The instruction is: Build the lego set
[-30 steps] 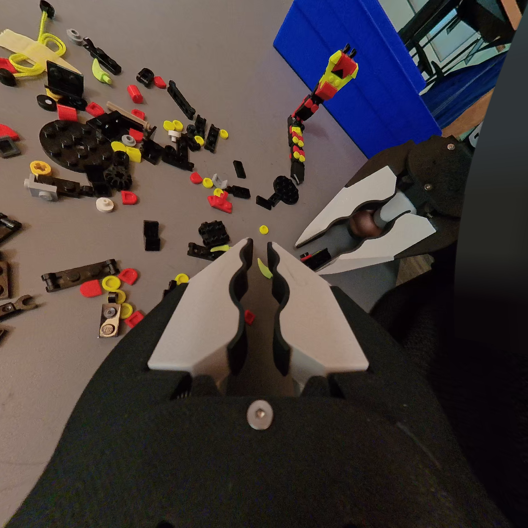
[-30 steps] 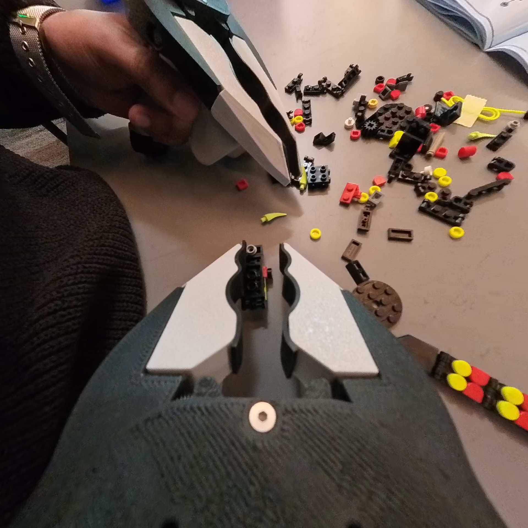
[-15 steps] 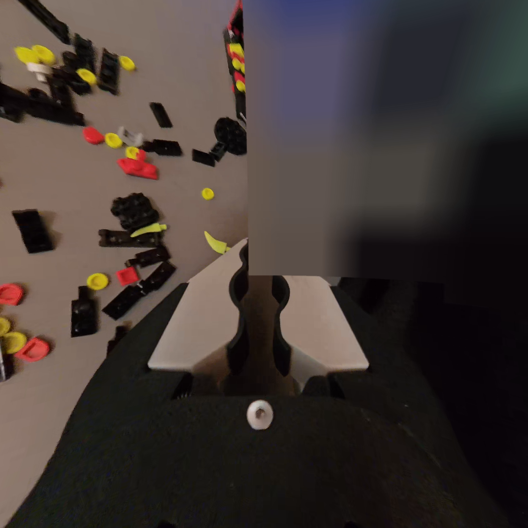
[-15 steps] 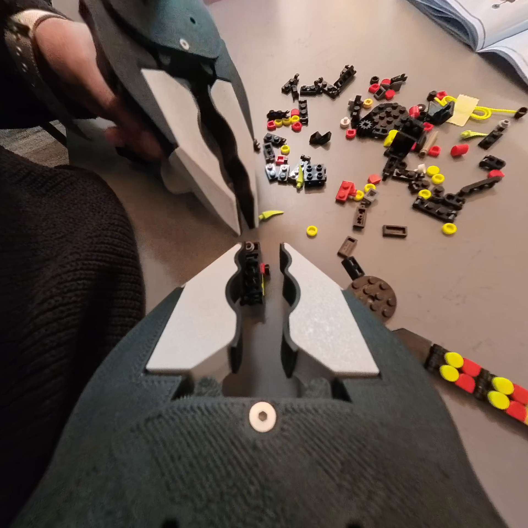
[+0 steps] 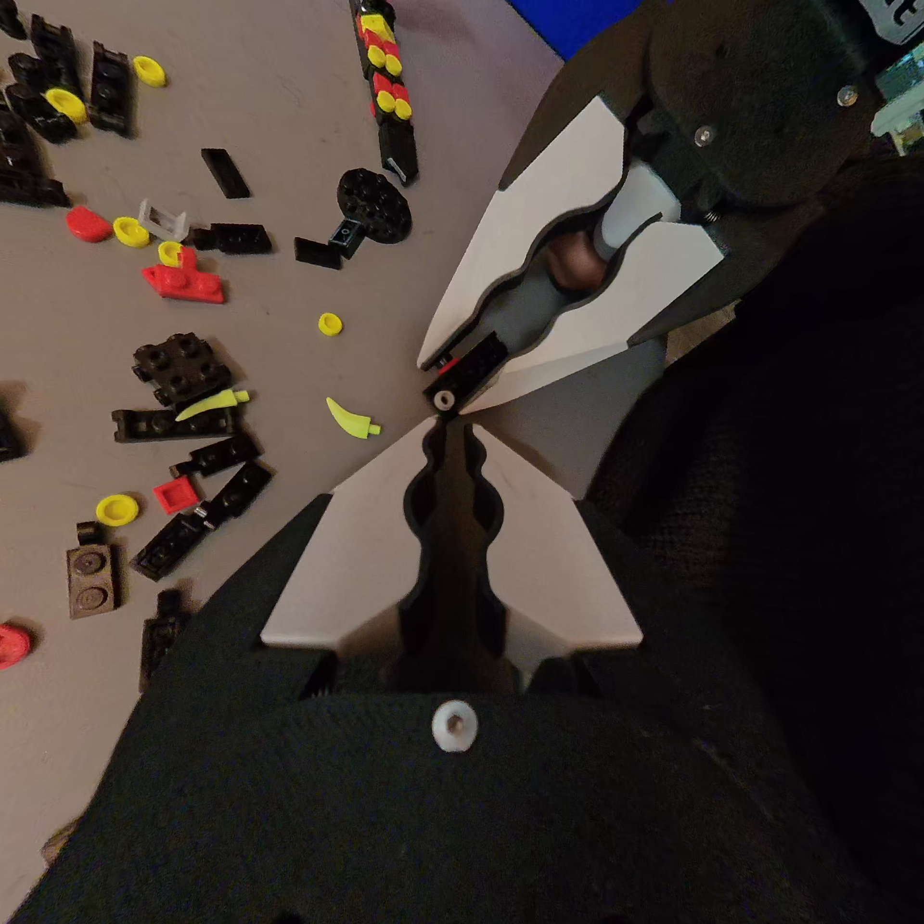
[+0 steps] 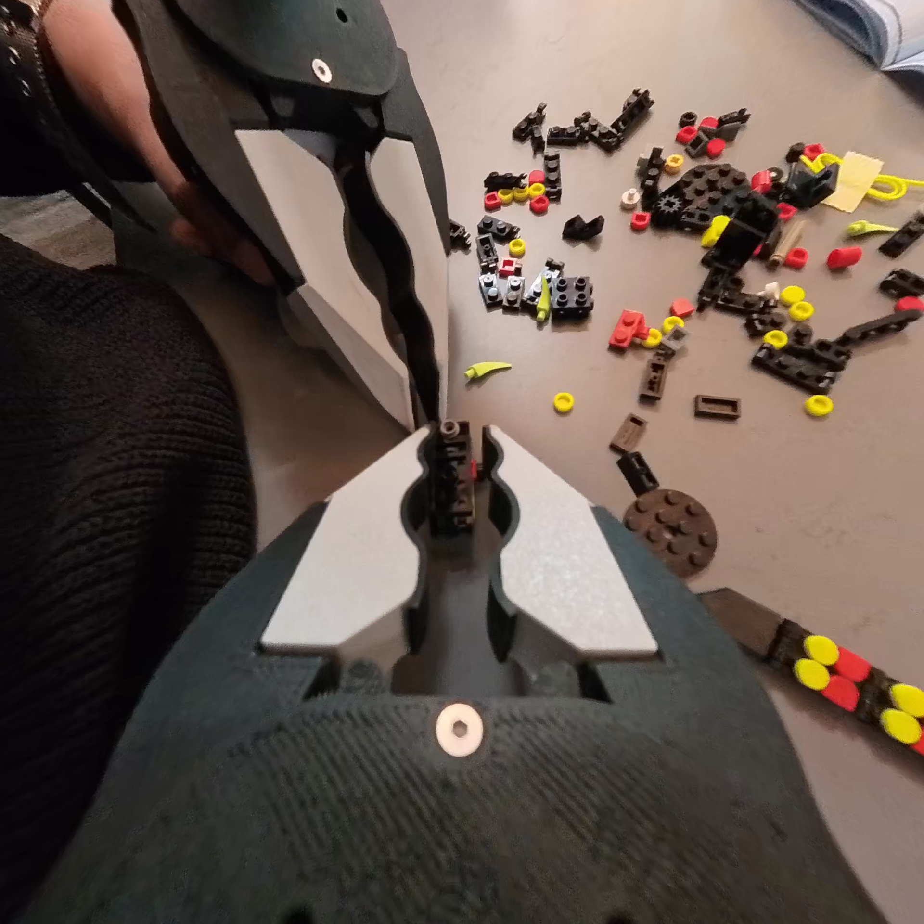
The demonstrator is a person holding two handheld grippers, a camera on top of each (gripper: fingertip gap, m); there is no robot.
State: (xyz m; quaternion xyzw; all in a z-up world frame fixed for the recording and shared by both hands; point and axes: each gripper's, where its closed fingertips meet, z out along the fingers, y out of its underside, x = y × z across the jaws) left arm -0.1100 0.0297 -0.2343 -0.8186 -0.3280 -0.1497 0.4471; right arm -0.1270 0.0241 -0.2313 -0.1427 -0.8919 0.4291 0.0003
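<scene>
A: Step? 
B: Mid-assembly. Black stud sub-assembly (image 6: 452, 480) sits centre frame, pinched in the right claw (image 6: 457, 435) over the counter (image 6: 500, 75). 
A: Left claw (image 5: 446, 425)? 
B: Nearly closed, nothing visible in it, tips meeting the piece's grey end stud (image 5: 444, 399). 
A: Next? 
B: Probably pressing or gripping that stud; needs fine alignment. Lime horn (image 5: 350, 419) lies just left.

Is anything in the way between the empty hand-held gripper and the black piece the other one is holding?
Nothing visible is. The left hand-held gripper has its tips right at the grey stud end of the small black assembly, which the right hand-held gripper is pinching.
</scene>
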